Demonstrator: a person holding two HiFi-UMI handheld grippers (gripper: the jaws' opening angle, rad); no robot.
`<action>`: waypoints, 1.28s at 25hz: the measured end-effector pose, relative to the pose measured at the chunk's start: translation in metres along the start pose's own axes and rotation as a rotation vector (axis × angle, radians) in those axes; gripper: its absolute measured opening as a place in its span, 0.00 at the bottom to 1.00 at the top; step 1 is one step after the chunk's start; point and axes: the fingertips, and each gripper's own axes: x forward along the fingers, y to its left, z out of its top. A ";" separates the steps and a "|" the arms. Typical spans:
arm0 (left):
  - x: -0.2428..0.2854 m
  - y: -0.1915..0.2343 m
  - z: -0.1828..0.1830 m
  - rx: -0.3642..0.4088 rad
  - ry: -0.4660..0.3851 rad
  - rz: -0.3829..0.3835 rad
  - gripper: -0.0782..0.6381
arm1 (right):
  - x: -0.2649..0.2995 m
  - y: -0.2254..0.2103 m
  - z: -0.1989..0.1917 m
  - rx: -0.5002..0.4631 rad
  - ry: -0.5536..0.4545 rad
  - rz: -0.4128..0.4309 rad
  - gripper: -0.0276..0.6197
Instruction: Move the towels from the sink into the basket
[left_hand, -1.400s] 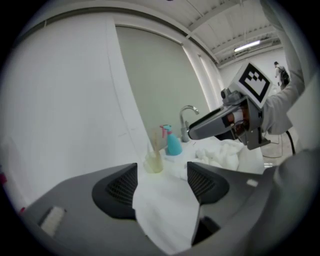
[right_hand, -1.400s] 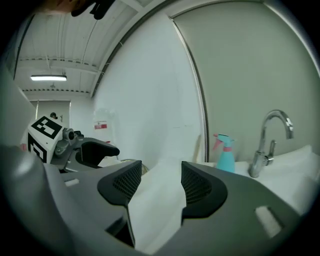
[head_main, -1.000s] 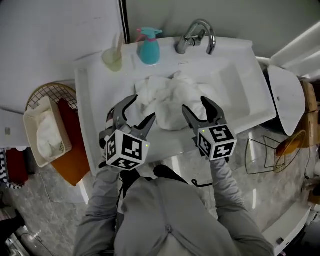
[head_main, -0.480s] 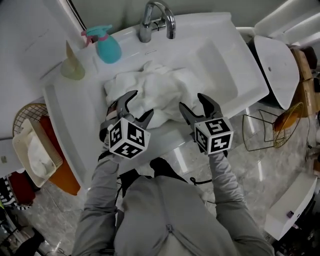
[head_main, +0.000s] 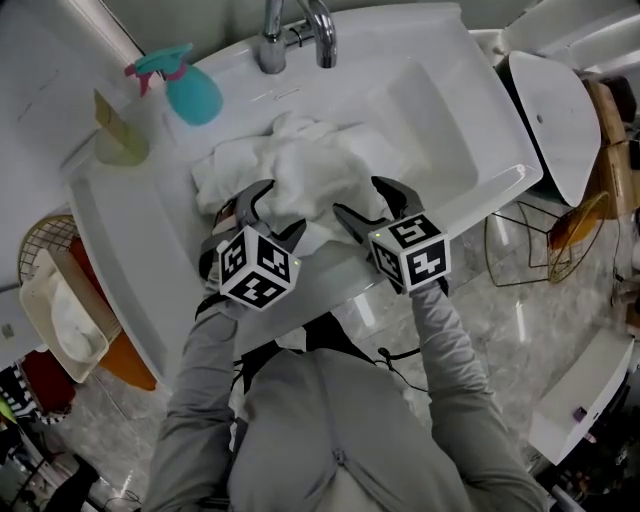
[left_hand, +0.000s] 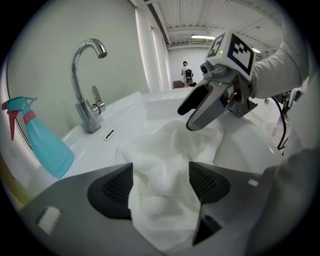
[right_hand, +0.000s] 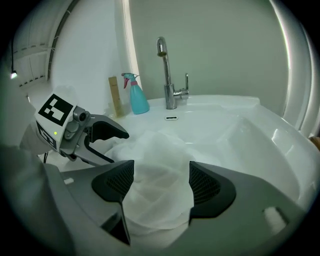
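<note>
Towels (head_main: 290, 170), white and crumpled into one heap, are lying in the sink (head_main: 440, 110) basin below the faucet (head_main: 295, 30), the heap stretching sideways across the basin, from the person's left to right. Both tools are reaching over the near rim side by side. The left gripper (head_main: 277, 212) is poking into the heap's left part and the right gripper (head_main: 365, 200) into its middle, so the cloth is lying straight ahead of and under each. Each gripper's jaws are opening and standing wide, and in each gripper's own view folds of towel are bulging up between the two ribbed pads. The pads are not visibly squeezing the cloth, so I judge that neither tool is holding anything yet. A round wire basket (head_main: 40, 230) is standing on the floor well to the person's left, beyond the sink's end, and a cream bin (head_main: 35, 300) at it is already holding some white cloth (head_main: 75, 335). The left gripper is therefore sitting nearer the drop-off side, and any lifted towel is probably going to travel leftward past the teal spray bottle (head_main: 190, 90). Another wire frame (head_main: 520, 250) is standing on the floor to the right, apparently with nothing in it.
</note>
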 end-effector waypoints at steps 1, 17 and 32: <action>0.003 0.000 -0.003 -0.004 0.009 -0.010 0.64 | 0.005 0.000 -0.001 -0.006 0.014 0.009 0.55; 0.045 -0.006 -0.036 -0.038 0.127 -0.091 0.68 | 0.086 0.010 -0.042 -0.167 0.439 0.153 0.61; 0.063 0.002 -0.050 0.026 0.196 0.001 0.37 | 0.112 0.027 -0.054 -0.281 0.466 0.200 0.34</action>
